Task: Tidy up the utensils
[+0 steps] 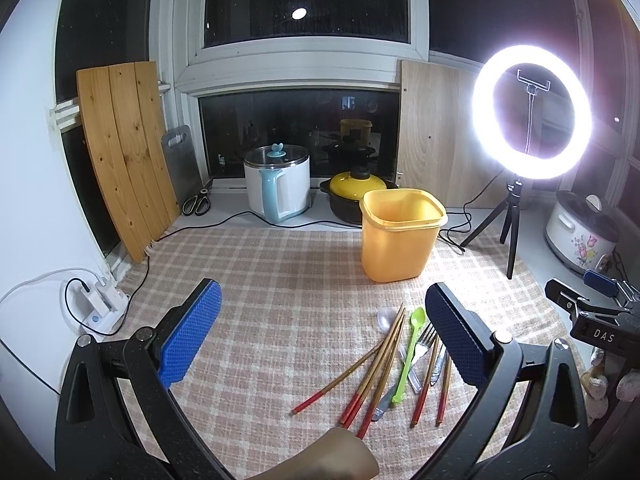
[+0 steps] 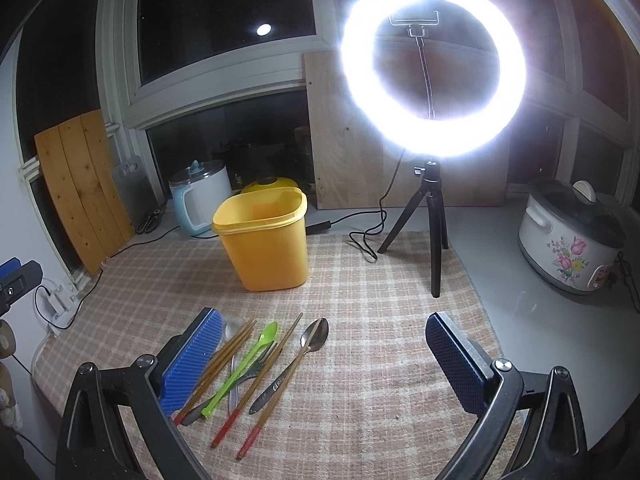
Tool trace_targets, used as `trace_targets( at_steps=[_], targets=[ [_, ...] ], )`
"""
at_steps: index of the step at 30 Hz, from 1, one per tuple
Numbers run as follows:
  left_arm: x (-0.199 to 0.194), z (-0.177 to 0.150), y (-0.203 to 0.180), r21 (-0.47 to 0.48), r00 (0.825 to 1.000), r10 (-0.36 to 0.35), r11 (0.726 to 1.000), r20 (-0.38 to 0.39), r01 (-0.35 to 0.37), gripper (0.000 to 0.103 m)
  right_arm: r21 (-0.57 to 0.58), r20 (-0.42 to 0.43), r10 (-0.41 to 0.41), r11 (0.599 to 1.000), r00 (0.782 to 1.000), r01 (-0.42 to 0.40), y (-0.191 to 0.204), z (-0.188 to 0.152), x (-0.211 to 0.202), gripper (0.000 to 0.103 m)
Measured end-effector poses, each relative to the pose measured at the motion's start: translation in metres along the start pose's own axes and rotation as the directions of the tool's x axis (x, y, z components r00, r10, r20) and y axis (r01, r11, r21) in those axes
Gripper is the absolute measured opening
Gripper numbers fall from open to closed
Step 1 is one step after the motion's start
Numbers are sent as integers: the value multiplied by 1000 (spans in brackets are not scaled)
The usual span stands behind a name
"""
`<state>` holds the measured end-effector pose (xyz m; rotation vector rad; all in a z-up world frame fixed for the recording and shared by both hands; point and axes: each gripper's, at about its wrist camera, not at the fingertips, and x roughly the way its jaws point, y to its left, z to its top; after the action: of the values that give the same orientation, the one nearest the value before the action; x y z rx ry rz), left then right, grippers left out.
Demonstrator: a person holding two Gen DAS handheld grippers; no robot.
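Both grippers wide, nothing held

Left gripper (image 1: 322, 332) and right gripper (image 2: 324, 354) hover with jaws spread, empty. Chopsticks (image 1: 384, 364), green spoon (image 2: 244, 364), fork (image 1: 422, 346) and metal spoon (image 2: 314, 338) lie heaped on the checked cloth (image 1: 260, 280). Yellow bin (image 2: 266, 240) stands upright behind them, apart.

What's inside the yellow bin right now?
The yellow bin shows only bare inner walls near its rim; no utensil sticks out. Its bottom is hidden by the front wall. The chopsticks, green spoon and metal spoon lie on the cloth.
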<state>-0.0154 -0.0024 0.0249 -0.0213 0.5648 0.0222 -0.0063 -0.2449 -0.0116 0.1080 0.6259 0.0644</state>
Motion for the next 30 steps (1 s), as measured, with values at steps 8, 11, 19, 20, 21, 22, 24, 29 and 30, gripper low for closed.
trace_targets(
  at_steps=[8,11,19,20,21,22,24,29,30],
  targets=[
    [-2,0,0,-1,1000,-3,1000,4,3,103,-5,-6,-1,1000,1000,1,0,0,1,103],
    [-2,1,0,-2,1000,-3,1000,4,3,103,-2,-6,-1,1000,1000,1,0,0,1,103],
    [-3,1,-4,1,1000,-8,1000,12,8,103,-1,-6,-2,1000,1000,2,0,0,1,103],
    [-4,1,-4,2,1000,-8,1000,14,8,103,-2,-6,-1,1000,1000,1,0,0,1,103],
    [-4,0,-5,2,1000,-9,1000,15,9,103,-2,-7,-1,1000,1000,1,0,0,1,103],
    [-4,-1,-5,2,1000,-10,1000,15,10,103,-1,-7,0,1000,1000,0,0,0,1,103],
    [-4,-2,-5,2,1000,-12,1000,15,12,103,-2,-6,-2,1000,1000,2,0,0,1,103],
    [-3,-3,-6,2,1000,-12,1000,14,12,103,2,-9,-4,1000,1000,4,-1,-1,1,103],
    [-3,-3,-6,1,1000,-14,1000,14,14,103,3,-10,-4,1000,1000,5,-1,-1,1,103]
  ],
)
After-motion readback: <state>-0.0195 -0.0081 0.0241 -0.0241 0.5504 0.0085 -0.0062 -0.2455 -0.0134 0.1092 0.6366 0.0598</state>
